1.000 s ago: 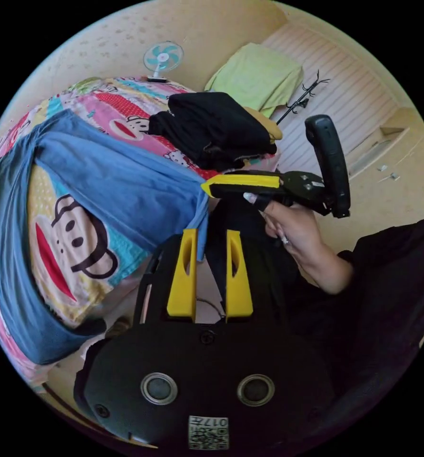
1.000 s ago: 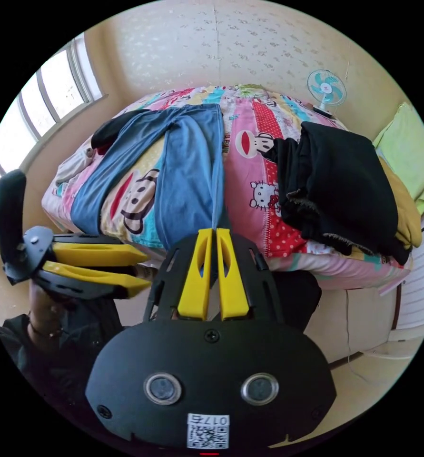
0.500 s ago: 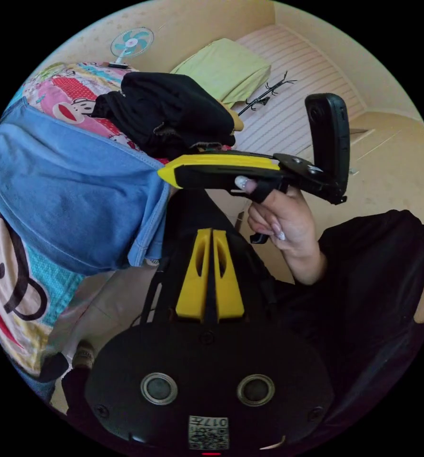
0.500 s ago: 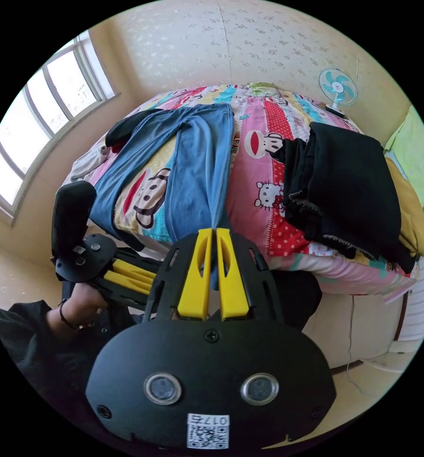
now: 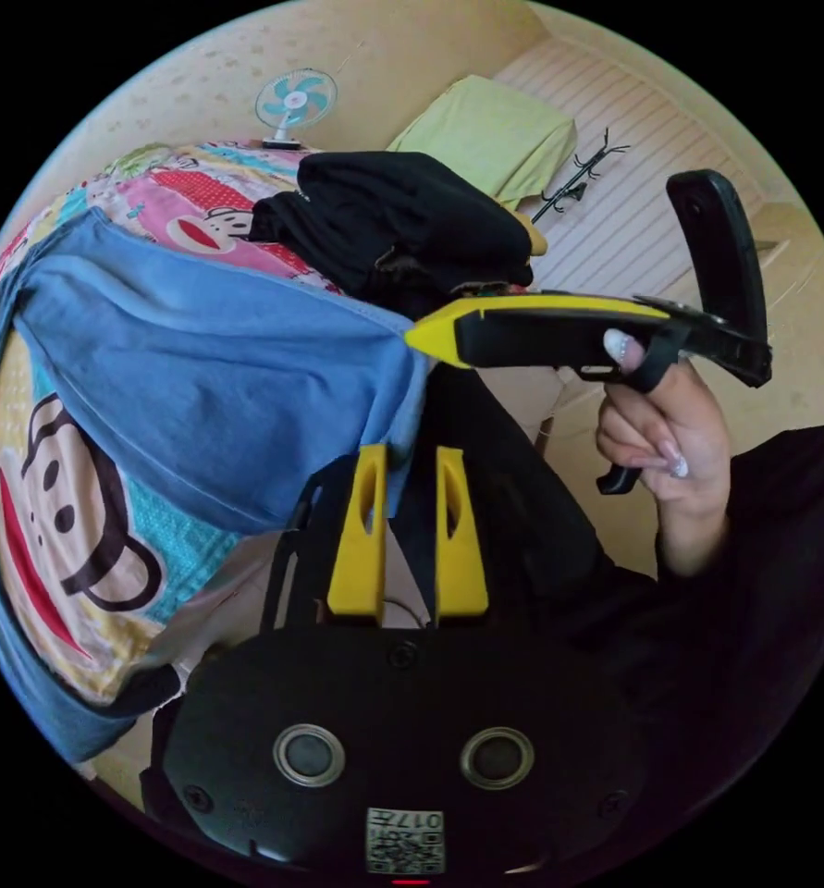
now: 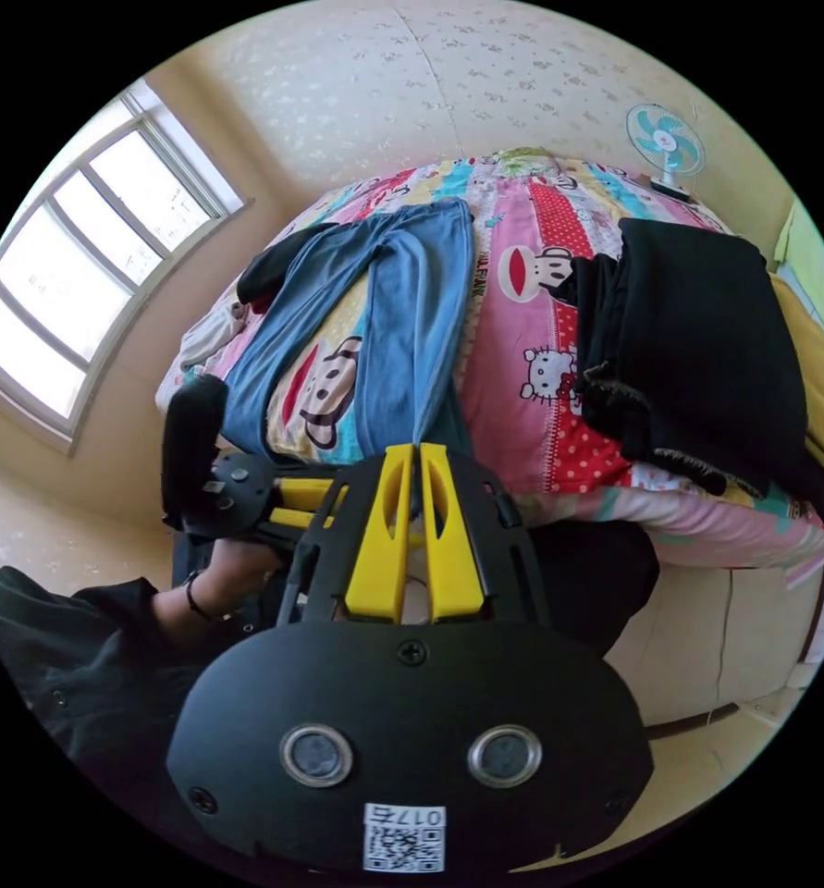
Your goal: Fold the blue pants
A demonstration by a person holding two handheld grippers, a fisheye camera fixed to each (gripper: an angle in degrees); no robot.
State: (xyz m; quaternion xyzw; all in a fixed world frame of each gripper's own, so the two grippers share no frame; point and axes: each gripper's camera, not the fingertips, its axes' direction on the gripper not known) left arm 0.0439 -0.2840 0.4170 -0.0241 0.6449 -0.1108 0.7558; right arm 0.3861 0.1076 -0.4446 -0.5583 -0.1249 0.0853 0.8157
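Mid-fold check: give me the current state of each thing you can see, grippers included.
blue pants: spread flat on the bed, legs apart, hem corner lifted.
right gripper: jaws shut on the pants hem.
left gripper: jaws open, pants edge between them.
black clothes: folded pile on the bed.
fan: upright; spinning or not, unclear.

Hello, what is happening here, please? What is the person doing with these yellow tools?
A person is working on a pair of blue pants spread over a bed with a cartoon cover. The right gripper is shut on the hem of one leg at the near edge of the bed. The left gripper is open, with the same hem lying against one of its jaws. No fold has been made yet. A pile of black clothes lies beside the pants, and a small fan stands at the far end.
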